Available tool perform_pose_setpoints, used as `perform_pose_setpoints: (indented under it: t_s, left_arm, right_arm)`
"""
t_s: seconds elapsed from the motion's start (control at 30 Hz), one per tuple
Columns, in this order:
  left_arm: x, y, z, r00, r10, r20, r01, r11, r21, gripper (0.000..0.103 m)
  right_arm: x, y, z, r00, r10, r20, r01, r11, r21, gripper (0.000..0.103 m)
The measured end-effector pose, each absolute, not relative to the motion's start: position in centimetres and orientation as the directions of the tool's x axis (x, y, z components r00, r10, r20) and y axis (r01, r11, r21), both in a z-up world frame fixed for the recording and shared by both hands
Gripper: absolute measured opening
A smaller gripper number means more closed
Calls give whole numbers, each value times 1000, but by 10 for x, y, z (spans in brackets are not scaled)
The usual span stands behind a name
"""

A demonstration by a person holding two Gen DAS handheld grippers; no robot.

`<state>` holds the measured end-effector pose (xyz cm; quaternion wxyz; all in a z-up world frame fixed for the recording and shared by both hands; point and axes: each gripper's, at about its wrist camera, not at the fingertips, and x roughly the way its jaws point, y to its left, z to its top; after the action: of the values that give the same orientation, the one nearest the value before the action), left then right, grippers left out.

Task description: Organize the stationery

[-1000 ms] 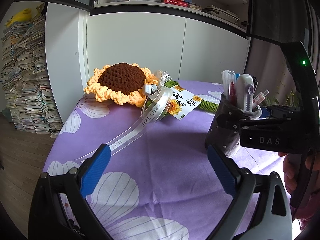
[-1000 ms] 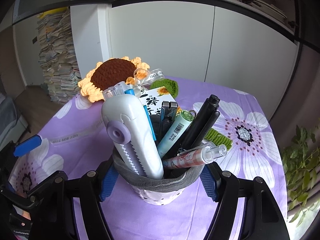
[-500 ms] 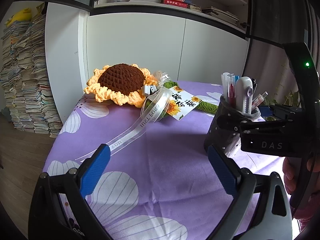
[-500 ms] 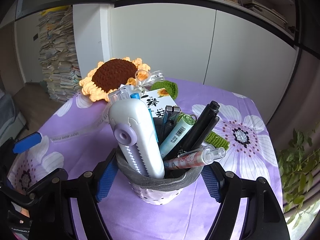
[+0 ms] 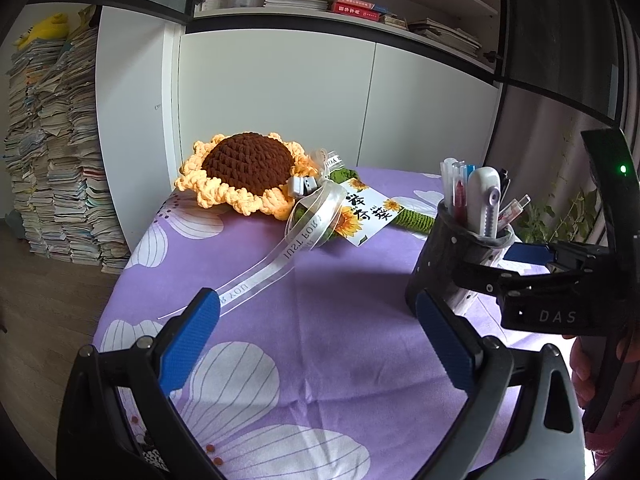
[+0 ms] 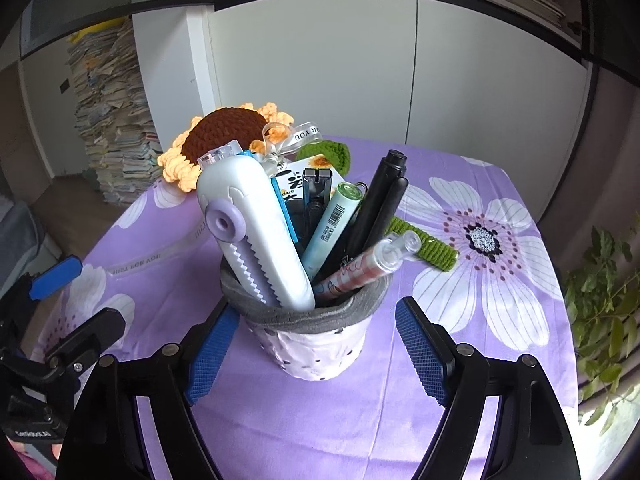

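A grey-rimmed white dotted pen holder (image 6: 316, 348) stands upright on the purple flowered tablecloth (image 6: 460, 300). It holds a white correction-tape dispenser (image 6: 256, 236), a mint highlighter (image 6: 332, 228), black markers (image 6: 380, 204) and a pink patterned pen (image 6: 360, 268). My right gripper (image 6: 317, 308) straddles the holder. Its jaws are opening, and both blue pads stand off the holder's sides. The left wrist view shows the same holder (image 5: 448, 256) at the right. My left gripper (image 5: 316, 298) hovers open over bare cloth, with nothing between its fingers.
A crochet sunflower (image 5: 244, 176) with a white ribbon (image 5: 280, 256) and a printed card (image 5: 368, 212) lies at the table's far side. White cabinets stand behind. Tall paper stacks (image 5: 52, 160) rise at the left and a plant (image 6: 600, 300) at the right.
The right gripper's pads, pressed against the pen holder a second ago, have spread away from it. The holder stays upright on the cloth. The left gripper has not moved.
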<state>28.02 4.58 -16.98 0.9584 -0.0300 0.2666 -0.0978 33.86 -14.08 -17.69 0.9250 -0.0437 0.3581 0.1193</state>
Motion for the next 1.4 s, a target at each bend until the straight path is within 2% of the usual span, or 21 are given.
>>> perform_pose_setpoints:
  t_s: [0.23,0.43,0.77,0.87,1.07,1.4]
  left_arm:
    - [260,39,-148,865,-195,-462,172,981,-91,101]
    - [232,26,-127,891,-175,-419,181,983,-26,102]
    - [179,17,-91,923,-160,-349,183,982,36,102]
    - [161,14,-84,930,-159,-331,187,981,55,102]
    - [132,12,-72,936,-158,-314,186,981,60,102]
    - [94,12,-52,944,-153,-293,178,982,59,102]
  right_arm:
    - [309,-155,-174,701,183,-689,-223,974,32,81]
    - [280,-169,-157,731,175,-659,-192,980,48,81]
    - [218,-179,-112,811,160,-562,-163,986,45,82]
    - [194,-179,-98,840,143,-523,-151,988,26,88]
    - [150,-178,-73,889,111,-444,-123,992,4,93]
    - [97,-177,-54,917,81,-391,-83,996,12,94]
